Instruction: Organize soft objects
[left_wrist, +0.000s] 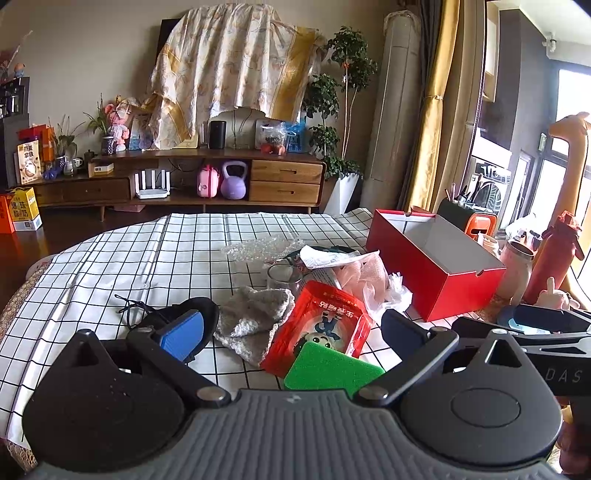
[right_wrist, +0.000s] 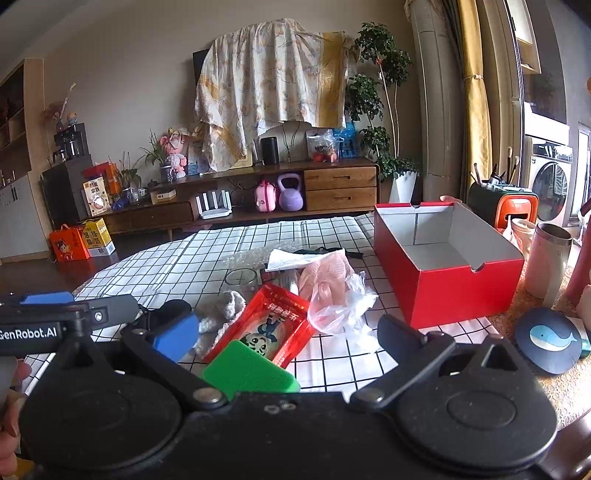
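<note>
Box (right_wrist: 461, 291) stood empty, right of the pile and nearer the right gripper (right_wrist: 291, 339). Red pouch (right_wrist: 266, 325), long axis running away from both grippers, lay ahead; green sponge (right_wrist: 251, 369) lay against its near end. Left gripper (left_wrist: 295, 328) and right gripper gaped wide, holding nothing.

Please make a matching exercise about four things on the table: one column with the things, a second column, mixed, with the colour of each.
Things:
1. box
2. sponge
3. knitted cloth
4. round whale coaster

Colours:
A. green
B. dark navy
C. red outside, white inside
D. grey

Pairs: 1-C, 2-A, 3-D, 4-B
</note>
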